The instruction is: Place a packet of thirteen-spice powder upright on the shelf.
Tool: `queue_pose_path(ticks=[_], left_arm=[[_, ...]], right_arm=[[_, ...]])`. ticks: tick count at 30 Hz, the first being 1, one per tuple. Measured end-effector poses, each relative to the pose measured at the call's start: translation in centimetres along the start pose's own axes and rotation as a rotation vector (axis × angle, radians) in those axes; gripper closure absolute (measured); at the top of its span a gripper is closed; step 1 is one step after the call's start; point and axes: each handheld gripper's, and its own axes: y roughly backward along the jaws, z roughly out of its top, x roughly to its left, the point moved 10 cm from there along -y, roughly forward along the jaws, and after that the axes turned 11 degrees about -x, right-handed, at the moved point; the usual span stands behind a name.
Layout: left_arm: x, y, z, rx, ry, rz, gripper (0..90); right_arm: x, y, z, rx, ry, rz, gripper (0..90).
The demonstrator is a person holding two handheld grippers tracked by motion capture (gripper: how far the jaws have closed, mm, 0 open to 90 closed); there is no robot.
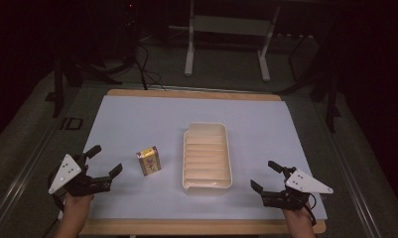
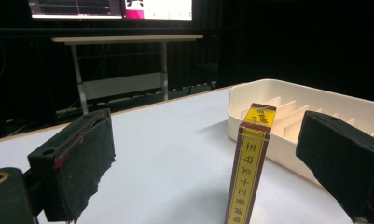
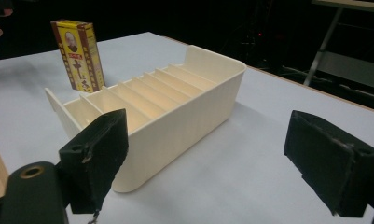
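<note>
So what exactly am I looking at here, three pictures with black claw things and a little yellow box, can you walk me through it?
These are three camera views of one moment. The high view looks down on a table covered with a pale blue-white mat. A person's hands come in from the bottom edge, each holding a hand-held black two-jaw gripper: the left gripper and the right gripper. Both have their jaws open and hold nothing.

The other two views come from cameras riding on those grippers, looking out between their black foam-padded jaws.

On the mat stand two things: a small upright yellow and dark red cardboard box with printed characters, and a cream plastic tray with a row of slot dividers. In the left gripper view, the box stands ahead between the open jaws, untouched. In the right gripper view, the tray lies ahead.
</note>
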Motion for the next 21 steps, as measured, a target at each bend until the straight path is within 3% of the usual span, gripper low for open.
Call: queue_pose_path(ticks=[4, 7, 10, 15, 21], left_arm=[[0.0, 0.1, 0.2, -0.009, 0.012, 0.0, 4.7], [-0.4, 0.1, 0.6, -0.034, 0.054, -0.033, 4.7], [-1.0, 0.0, 0.7, -0.031, 0.058, -0.076, 4.7], [-2.1, -0.3, 0.7, 0.005, 0.039, -0.153, 4.7], [-2.8, -0.3, 0.3, 0.062, 0.053, -0.236, 4.7]], right_arm=[[0.2, -0.1, 0.0, 0.003, 0.007, 0.005, 13.7], [0.1, -0.1, -0.1, 0.005, 0.007, 0.001, 13.7], [0.1, -0.1, -0.1, 0.004, 0.006, -0.001, 13.8], [0.0, -0.1, -0.1, 0.004, 0.004, -0.005, 13.8], [-0.2, 0.0, -0.2, 0.011, 0.0, -0.014, 13.7]])
